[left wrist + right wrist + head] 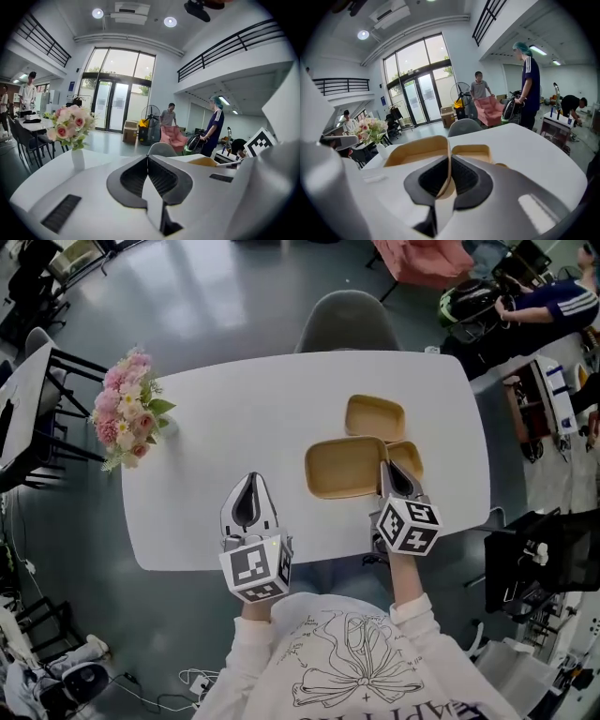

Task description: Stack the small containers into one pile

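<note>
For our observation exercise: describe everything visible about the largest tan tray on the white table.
The largest tray is a shallow, tan, rounded-corner rectangle, seemingly thin plastic or wood fibre, and empty. It lies on the white table beside two smaller trays. The right gripper is shut on its right rim.

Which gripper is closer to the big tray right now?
Right. The right gripper is clamped on the right rim of the big tray. The left gripper is off to the tray's left over the table, shut and empty, not touching it.
</note>
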`<state>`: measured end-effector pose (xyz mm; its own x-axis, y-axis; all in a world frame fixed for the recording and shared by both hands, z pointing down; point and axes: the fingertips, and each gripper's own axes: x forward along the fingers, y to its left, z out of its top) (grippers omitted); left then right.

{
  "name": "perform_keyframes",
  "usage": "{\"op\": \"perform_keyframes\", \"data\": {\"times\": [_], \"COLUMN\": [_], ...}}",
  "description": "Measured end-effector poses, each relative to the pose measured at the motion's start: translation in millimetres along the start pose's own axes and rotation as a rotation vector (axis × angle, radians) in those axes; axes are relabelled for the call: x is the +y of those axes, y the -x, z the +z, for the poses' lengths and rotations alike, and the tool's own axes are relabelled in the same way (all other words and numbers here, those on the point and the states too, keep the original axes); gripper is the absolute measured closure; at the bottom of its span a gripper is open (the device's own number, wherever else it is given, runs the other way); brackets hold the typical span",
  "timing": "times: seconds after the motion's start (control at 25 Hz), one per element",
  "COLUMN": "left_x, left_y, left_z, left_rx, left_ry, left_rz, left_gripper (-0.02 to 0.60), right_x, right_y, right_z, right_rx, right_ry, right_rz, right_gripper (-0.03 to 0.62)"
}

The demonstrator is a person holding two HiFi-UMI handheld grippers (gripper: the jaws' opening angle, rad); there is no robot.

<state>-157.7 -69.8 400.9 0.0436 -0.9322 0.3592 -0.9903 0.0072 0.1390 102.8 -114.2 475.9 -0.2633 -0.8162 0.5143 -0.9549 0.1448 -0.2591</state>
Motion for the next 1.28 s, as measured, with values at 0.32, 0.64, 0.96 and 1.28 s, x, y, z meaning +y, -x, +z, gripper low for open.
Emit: {"op": "perform_keyframes", "data": {"times": [0.32, 0.64, 0.96, 1.28], "left_x": [-98.1, -143.1, -144.3, -136.6], "left_y": [-36.9, -53.5, -56.2, -57.9], "left_z": [2.2, -14.1, -32.1, -48.4], "left_rx": [0.0, 0.029, 0.066, 0.096], "left_ry": [-0.015, -0.026, -0.021, -0.015], "left_rz": [-0.033, -0.016, 0.029, 0.061], "left_gripper": [0.575, 0.575, 0.575, 0.575], "right_x": [-107.6, -152.9, -167.5, -173.4], "right_y": [11.4, -1.2, -18.4, -32.6], "right_z": [17.4, -0.1, -29.8, -49.6], "right_rx": [0.012, 0.087, 0.183, 0.242], "right_ry": [-0.034, -0.045, -0.016, -0.01], "right_rz": [-0.038, -0.008, 0.018, 0.04], "right_gripper": [0.568, 0.568, 0.568, 0.568]}}
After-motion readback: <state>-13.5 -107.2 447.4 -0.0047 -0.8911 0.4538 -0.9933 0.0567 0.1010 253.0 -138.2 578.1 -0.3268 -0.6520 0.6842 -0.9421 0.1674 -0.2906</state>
